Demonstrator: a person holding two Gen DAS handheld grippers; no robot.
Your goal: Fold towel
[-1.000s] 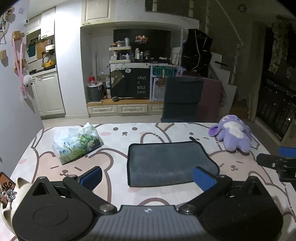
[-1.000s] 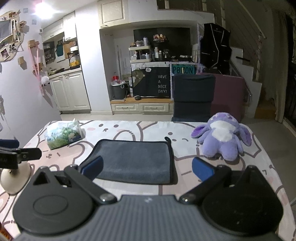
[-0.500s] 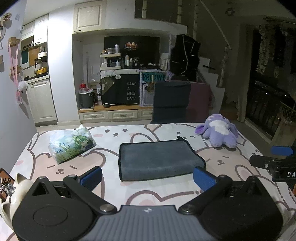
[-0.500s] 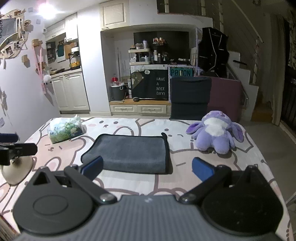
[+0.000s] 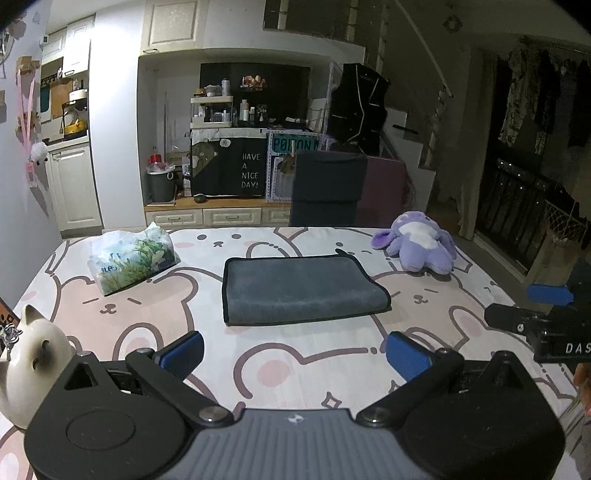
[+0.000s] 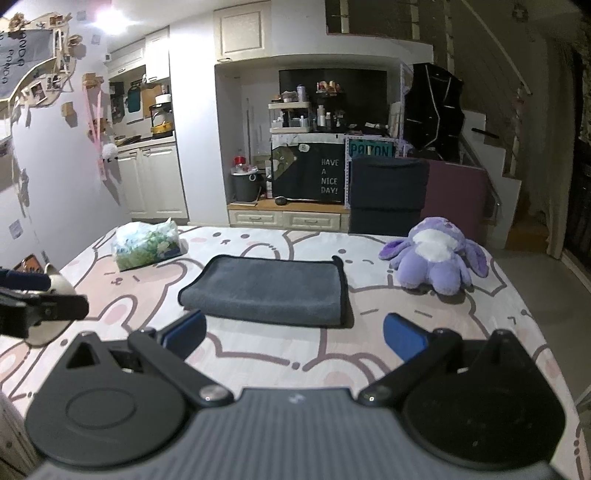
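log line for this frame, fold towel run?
phase: towel folded, flat on table | left gripper: open, clear of towel | right gripper: open, clear of towel | nearby: plush, tissue pack

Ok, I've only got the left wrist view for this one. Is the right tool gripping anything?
Observer: No. The right tool is open and empty, short of the towel.
Operator: And the other one, seen from there?
Observer: The left tool pokes in at the right wrist view's left edge, in front of the cat figurine, off the towel.
Operator: Anything lit overhead?
Observer: A bright light, upper left.
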